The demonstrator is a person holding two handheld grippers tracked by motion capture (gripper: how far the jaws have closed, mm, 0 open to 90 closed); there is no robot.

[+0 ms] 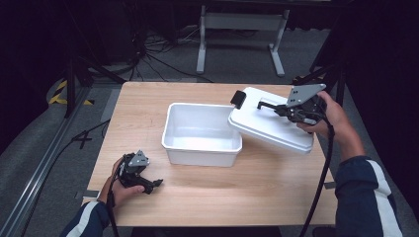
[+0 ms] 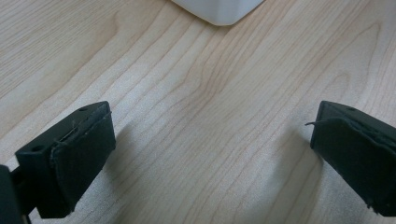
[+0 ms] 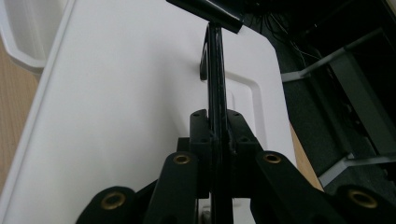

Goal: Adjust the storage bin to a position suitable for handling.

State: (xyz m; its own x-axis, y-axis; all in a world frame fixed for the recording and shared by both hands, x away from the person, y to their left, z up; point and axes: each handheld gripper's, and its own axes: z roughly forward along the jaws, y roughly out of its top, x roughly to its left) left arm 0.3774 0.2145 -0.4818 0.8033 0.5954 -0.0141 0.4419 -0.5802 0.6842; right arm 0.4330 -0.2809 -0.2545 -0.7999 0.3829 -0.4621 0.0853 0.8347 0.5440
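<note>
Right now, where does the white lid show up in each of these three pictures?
High view: the white lid sits right of centre, tilted over the tub's right rim.
Left gripper view: no lid; a tub corner at top.
Right gripper view: lid across the centre.
Shared landmark: the wooden table.

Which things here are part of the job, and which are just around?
In the job:
lid, held by its black handle in the right claw
white bin

Just around:
left claw, open, resting on the table
grey stand behind the table
</note>
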